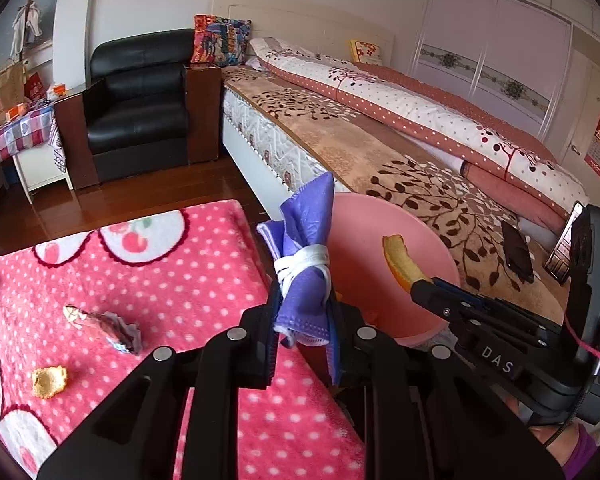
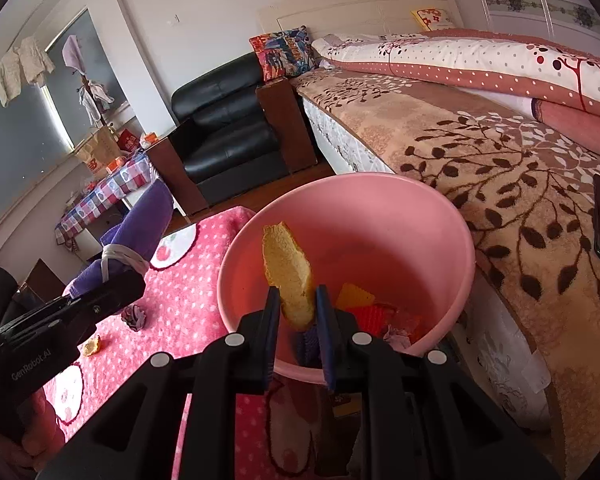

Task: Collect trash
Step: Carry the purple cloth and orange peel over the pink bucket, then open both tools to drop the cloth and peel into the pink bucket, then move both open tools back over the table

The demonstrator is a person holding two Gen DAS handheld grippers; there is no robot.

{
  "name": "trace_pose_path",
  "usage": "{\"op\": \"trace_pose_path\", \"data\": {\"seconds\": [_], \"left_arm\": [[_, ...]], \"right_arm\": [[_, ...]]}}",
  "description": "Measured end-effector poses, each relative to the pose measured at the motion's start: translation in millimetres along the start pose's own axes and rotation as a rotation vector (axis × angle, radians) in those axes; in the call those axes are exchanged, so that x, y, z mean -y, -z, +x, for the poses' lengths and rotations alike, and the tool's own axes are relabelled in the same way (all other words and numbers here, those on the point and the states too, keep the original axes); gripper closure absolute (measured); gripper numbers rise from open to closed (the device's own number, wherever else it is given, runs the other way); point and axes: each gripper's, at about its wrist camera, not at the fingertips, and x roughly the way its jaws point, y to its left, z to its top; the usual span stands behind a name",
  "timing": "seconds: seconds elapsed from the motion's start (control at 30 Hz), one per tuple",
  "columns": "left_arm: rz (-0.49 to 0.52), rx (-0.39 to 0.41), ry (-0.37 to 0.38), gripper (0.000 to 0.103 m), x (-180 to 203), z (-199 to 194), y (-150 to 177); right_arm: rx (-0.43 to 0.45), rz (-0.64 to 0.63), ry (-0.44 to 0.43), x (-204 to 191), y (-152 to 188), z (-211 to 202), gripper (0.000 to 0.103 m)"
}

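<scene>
Two bits of trash are held up at once. The right gripper (image 2: 298, 308) pinches a peel (image 2: 289, 272) over the pink basin (image 2: 440, 216), its lower end hidden between the closed jaws. The left gripper (image 1: 302, 324) clamps a purple mask (image 1: 306, 256) (bound up in its own white straps), just beside the basin's rim above the blanket's edge. Down in the basin lie scraps (image 2: 364, 308), yellow, red and purple, partly covered by the right gripper's fingers and hard to identify. On the pink dotted blanket (image 1: 180, 272) rest a crumpled wrapper (image 1: 108, 328) and a yellowish crumb (image 1: 50, 380); a brown thing at the left edge is cut off. The basin sits just beside the bed (image 1: 380, 160).
</scene>
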Motion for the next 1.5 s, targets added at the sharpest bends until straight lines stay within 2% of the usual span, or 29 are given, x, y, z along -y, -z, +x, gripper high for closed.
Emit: {"op": "trace_pose_path", "data": {"seconds": [0.2,0.47,0.53,0.63,0.67,0.77,0.83,1.27,1.5], "left_arm": [[0.03,-0.033,0.03,0.084,17,22,0],[-0.025,-0.065,0.087,0.082,14,44,-2],[-0.022,-0.07,0.097,0.079,14,45,-3],[-0.01,-0.063,0.103,0.067,17,44,-3],[-0.006,-0.059,0.103,0.066,18,43,-3],[0.0,-0.056,0.108,0.066,19,40,-2],[0.003,-0.05,0.108,0.066,20,38,-2],[-0.03,0.015,0.036,0.066,-1,-8,9],[-0.034,0.058,-0.033,0.066,-26,-40,23]], "right_arm": [[-0.02,0.016,0.018,11,0,14,0.085],[-0.025,0.019,0.043,20,-2,26,0.083],[-0.023,0.022,0.05,22,-2,27,0.079],[-0.026,0.026,0.055,25,-2,29,0.077],[-0.027,0.03,0.057,25,-1,29,0.076],[-0.018,0.04,0.059,26,0,26,0.061],[-0.011,0.044,0.054,25,1,22,0.06],[0.022,-0.003,-0.004,-17,12,-11,0.055],[-0.008,-0.056,-0.059,-56,26,-16,0.053]]}}
